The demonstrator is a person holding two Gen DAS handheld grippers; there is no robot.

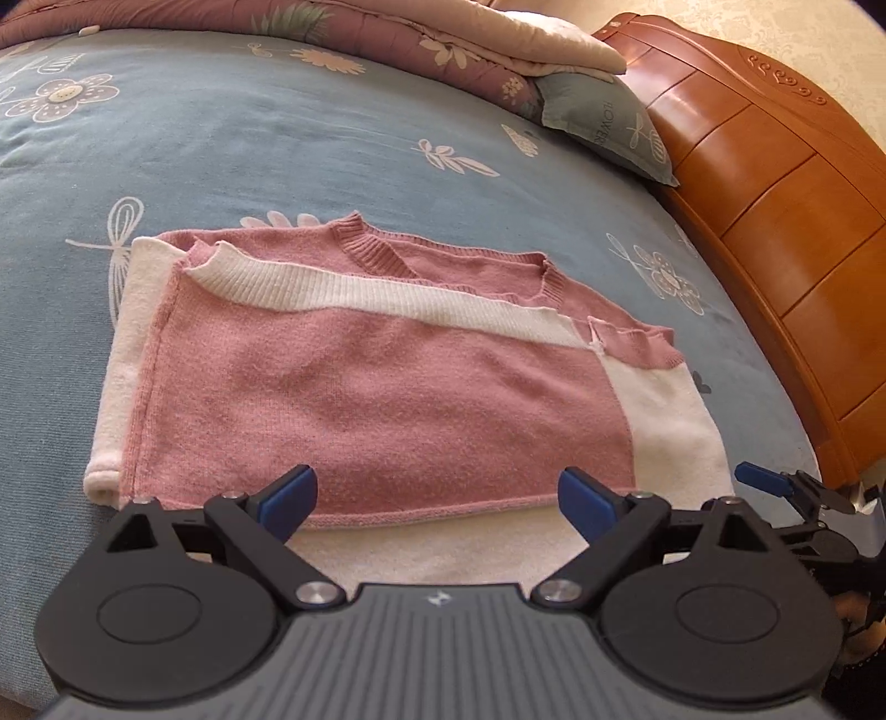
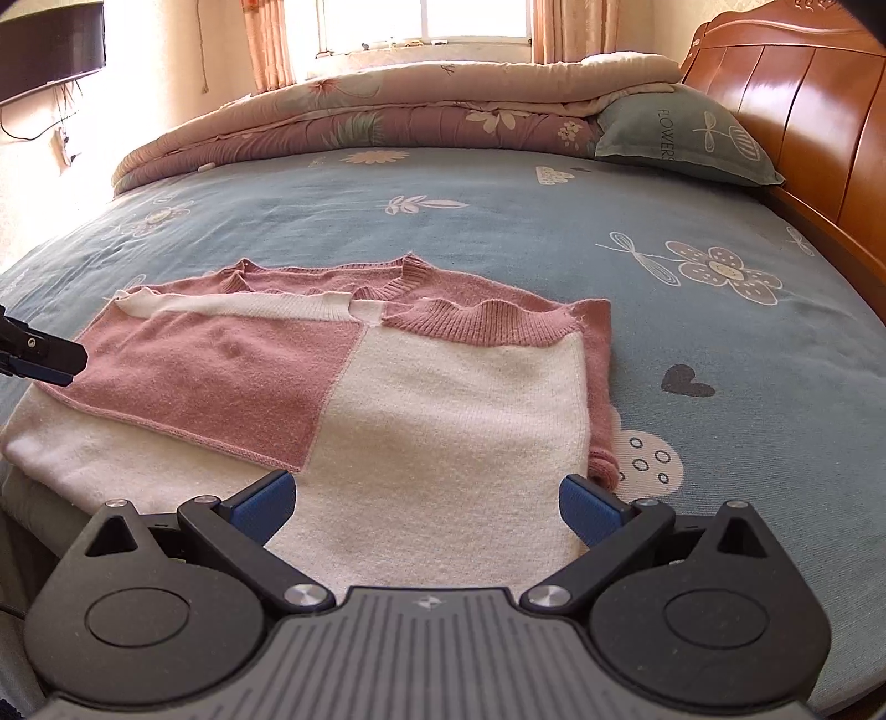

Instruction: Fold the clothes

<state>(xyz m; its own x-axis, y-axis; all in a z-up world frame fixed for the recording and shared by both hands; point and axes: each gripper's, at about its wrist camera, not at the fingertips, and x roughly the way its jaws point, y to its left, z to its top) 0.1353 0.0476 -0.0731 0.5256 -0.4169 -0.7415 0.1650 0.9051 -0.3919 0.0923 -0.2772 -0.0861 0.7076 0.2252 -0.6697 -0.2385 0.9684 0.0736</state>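
A pink and white knit sweater (image 1: 387, 387) lies folded into a rough rectangle on the blue flowered bed sheet (image 1: 221, 138), its ribbed hem and collar at the far side. My left gripper (image 1: 437, 501) is open just above the sweater's near edge, holding nothing. In the right wrist view the same sweater (image 2: 443, 399) shows a pink panel at left and a white panel at right. My right gripper (image 2: 426, 501) hovers open over the white near edge, empty. The right gripper's fingers (image 1: 764, 479) show at the left view's right edge, and the left gripper's tip (image 2: 50, 354) at the other view's left edge.
A rolled pink and cream quilt (image 2: 387, 122) lies along the far side of the bed. A grey-blue pillow (image 2: 686, 138) rests against the wooden headboard (image 2: 803, 111) on the right. A window with curtains (image 2: 421, 27) is beyond the bed. Bare sheet (image 2: 720, 332) surrounds the sweater.
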